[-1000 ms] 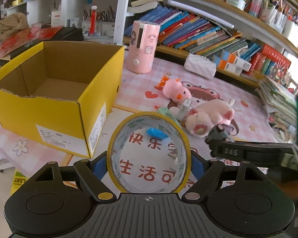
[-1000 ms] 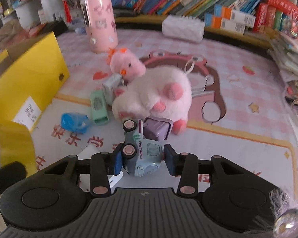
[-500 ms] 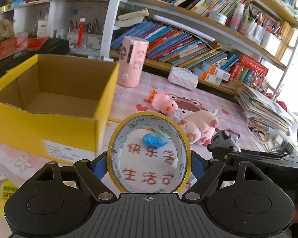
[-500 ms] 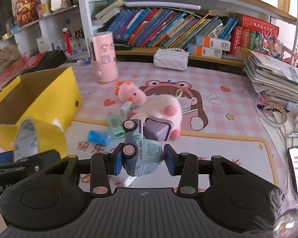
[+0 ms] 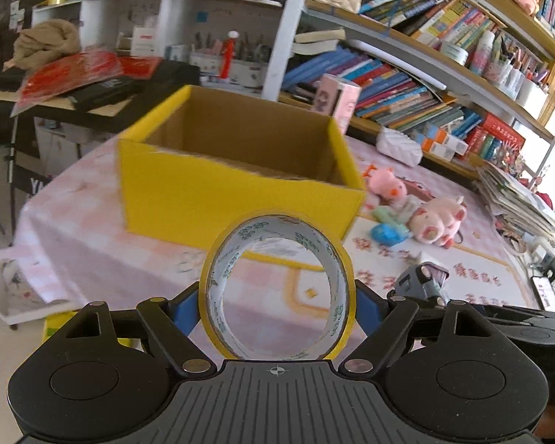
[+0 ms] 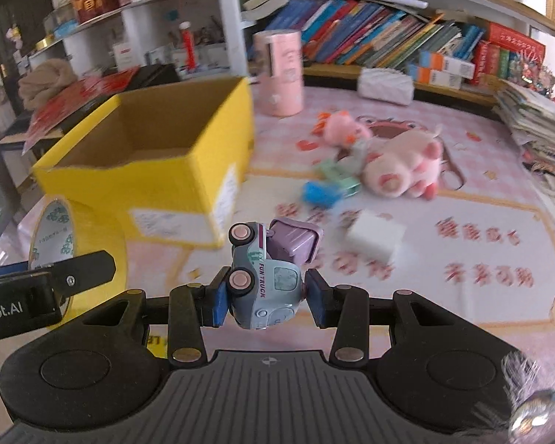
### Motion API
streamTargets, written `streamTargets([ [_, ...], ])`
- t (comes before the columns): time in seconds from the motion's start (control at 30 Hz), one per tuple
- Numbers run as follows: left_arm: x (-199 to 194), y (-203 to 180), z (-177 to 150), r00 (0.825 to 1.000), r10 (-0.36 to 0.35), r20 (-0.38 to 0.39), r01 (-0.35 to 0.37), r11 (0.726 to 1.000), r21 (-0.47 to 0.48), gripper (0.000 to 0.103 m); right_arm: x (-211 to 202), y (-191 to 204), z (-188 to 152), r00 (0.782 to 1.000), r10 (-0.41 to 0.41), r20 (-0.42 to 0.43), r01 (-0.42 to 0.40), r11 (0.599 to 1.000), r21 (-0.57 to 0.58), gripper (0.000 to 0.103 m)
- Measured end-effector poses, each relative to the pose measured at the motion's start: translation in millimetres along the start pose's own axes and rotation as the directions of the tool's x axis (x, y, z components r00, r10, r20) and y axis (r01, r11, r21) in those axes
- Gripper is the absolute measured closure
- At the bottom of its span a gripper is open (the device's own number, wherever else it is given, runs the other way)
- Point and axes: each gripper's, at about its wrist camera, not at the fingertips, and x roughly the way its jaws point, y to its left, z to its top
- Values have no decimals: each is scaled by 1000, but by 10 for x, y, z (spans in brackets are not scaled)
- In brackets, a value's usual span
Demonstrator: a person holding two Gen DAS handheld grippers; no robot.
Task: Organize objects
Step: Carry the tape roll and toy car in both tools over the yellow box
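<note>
My left gripper (image 5: 277,301) is shut on a yellow roll of tape (image 5: 218,281), held upright in the air in front of the open yellow cardboard box (image 5: 236,192). The tape also shows at the left of the right wrist view (image 6: 92,236). My right gripper (image 6: 264,294) is shut on a pale blue toy truck (image 6: 266,277) with a purple bin, held above the mat to the right of the box (image 6: 148,181). The truck shows in the left wrist view (image 5: 421,283) too. The box looks empty inside.
On the pink mat lie a large pink plush pig (image 6: 403,166), a small pink plush (image 6: 342,127), a blue wrapped item (image 6: 320,192), a green item (image 6: 338,175) and a white block (image 6: 375,236). A pink cylinder (image 6: 279,72) and bookshelves stand behind. Papers are stacked at right (image 6: 536,122).
Both grippers have lifted and swung left toward the yellow box, each still holding its object. The box now fills the middle of the left wrist view.
</note>
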Motion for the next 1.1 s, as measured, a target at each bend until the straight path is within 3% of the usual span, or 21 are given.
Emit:
streamTargets([
  [0.47, -437, 691, -160, 999, 46, 14, -45, 998, -42, 20, -107, 818, -299, 997, 64, -36, -65, 997, -30, 64],
  [1.1, -525, 803, -108, 999, 26, 48, -24, 999, -37, 20, -181, 1094, -273, 997, 76, -17, -77, 994, -77, 64],
])
